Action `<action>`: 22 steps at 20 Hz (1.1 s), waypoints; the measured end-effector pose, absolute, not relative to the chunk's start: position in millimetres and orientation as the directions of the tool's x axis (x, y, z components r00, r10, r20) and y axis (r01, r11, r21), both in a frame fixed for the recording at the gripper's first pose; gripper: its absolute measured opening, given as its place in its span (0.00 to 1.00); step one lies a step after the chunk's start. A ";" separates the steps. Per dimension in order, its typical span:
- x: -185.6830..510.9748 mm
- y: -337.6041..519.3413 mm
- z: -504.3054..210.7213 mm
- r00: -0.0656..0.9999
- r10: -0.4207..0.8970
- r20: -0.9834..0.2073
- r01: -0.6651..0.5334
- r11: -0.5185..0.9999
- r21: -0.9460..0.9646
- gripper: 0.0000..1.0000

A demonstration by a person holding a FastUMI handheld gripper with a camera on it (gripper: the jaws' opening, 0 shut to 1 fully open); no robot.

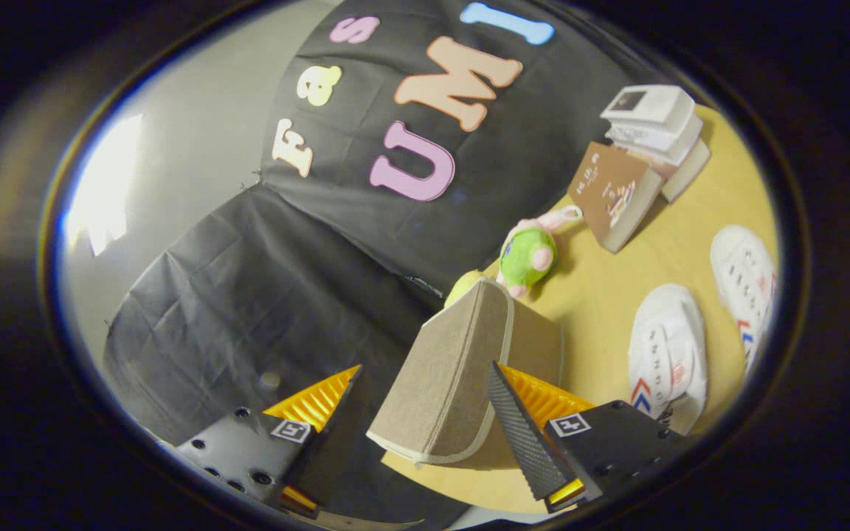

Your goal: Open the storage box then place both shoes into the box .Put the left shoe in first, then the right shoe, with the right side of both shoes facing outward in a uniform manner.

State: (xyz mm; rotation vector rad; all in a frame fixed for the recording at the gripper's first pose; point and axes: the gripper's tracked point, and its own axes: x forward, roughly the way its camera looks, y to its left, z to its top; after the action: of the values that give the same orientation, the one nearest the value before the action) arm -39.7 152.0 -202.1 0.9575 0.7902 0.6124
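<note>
- The beige fabric storage box with pale piping (pixel 454 369) stands on the yellow wooden table (pixel 661 251), just ahead of the gripper (pixel 425 413) and partly between its two fingers. Its lid looks to be down, so I judge the opening step not yet done.
- The jaws stand wide apart and hold nothing. The ribbed black pad of one finger (pixel 513 428) lies against or just beside the box's near face; I cannot tell whether it touches. The other finger (pixel 322 413) stands clear of the box.
- Risk: the box looks soft and light. A push from one finger alone could slide or tip it instead of lifting the lid, and the view is strongly tilted, so the approach angle may be off.
- Risk: a grip on the piped edge could slip, since the fabric gives little to clamp.
- The two white canvas shoes with red and blue chevrons, one near the box (pixel 667 354) and one farther out (pixel 746 284), lie side by side on the table beyond the fingers. Mixing up left and right would spoil the order asked for.
- Behind the box sit a green and pink plush toy (pixel 532 254) and a yellowish round object (pixel 462 286), touching or just beside it; a shoved box could knock them.
- A brown book (pixel 613 195) and a stack of white books (pixel 654 122) lie well apart, out of the way.
</note>
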 end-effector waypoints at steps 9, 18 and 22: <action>-37.2 165.5 -247.4 0.502 0.813 -0.294 0.089 0.289 0.953 1.00; -53.0 184.9 -265.9 0.441 0.859 -0.260 0.235 0.169 0.957 1.00; -51.4 182.8 -247.8 0.436 0.874 -0.213 0.249 0.111 0.962 1.00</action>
State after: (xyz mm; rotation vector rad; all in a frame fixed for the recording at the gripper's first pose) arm -51.4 182.8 -247.8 1.4247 1.0703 0.6212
